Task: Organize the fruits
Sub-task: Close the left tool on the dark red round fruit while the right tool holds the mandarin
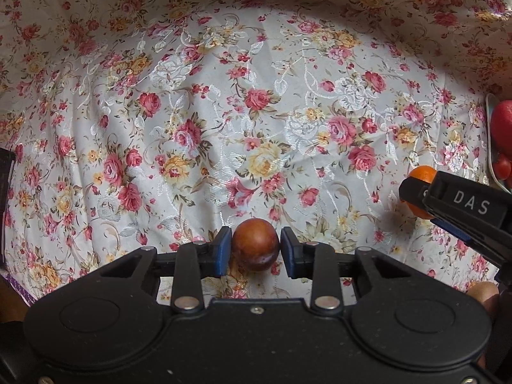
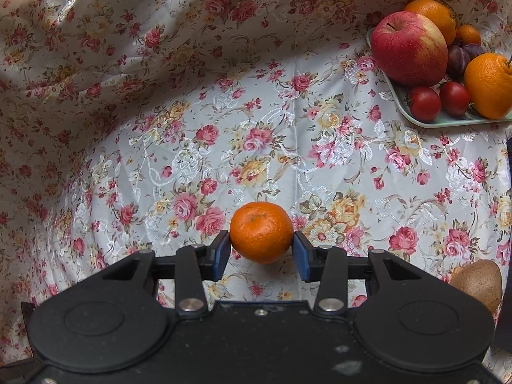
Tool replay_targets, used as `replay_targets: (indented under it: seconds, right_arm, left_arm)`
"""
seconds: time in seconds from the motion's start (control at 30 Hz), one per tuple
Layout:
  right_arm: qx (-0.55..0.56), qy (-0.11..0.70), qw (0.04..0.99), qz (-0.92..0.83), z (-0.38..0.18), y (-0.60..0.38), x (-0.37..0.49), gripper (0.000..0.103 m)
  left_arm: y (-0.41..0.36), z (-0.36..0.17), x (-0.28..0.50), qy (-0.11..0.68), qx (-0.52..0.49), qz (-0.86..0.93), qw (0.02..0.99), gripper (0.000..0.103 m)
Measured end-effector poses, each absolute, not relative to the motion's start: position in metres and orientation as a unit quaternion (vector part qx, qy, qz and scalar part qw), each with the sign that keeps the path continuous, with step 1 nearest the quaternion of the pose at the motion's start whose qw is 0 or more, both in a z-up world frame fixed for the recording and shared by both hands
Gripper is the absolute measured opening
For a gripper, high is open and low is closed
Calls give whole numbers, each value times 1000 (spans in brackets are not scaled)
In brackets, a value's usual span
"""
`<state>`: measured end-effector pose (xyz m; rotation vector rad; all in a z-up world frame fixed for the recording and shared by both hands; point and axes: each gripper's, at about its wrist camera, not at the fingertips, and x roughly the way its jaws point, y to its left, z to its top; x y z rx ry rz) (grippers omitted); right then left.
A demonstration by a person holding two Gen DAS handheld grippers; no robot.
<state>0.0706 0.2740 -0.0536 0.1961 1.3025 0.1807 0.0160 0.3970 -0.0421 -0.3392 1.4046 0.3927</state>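
Observation:
My left gripper [image 1: 255, 245] is shut on a small glossy reddish-brown round fruit [image 1: 255, 244], held over the floral cloth. My right gripper [image 2: 261, 244] is shut on a small orange mandarin [image 2: 260, 231]; it also shows at the right of the left wrist view [image 1: 420, 188] behind the right gripper's finger. A pale green tray [image 2: 412, 118] at the upper right of the right wrist view holds a red apple [image 2: 409, 48], oranges [image 2: 489, 84], cherry tomatoes [image 2: 425, 104] and dark plums [image 2: 458, 59].
A brown kiwi [image 2: 478, 283] lies on the cloth at the lower right of the right wrist view. The floral cloth [image 1: 256, 112] covers the table and rises as a backdrop behind. A dark object [image 1: 4, 172] sits at the left edge.

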Motion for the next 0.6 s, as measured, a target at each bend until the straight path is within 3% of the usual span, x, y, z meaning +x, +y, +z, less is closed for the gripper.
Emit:
replay_targets:
  seconds: [0.33, 0.6]
  right_arm:
    - [101, 603, 787, 78, -47, 261, 72, 44]
    - [97, 614, 779, 84, -51, 268, 72, 44]
  left_arm:
    - [406, -41, 20, 626, -160, 168, 744, 39]
    - [404, -46, 18, 630, -154, 164, 743, 50]
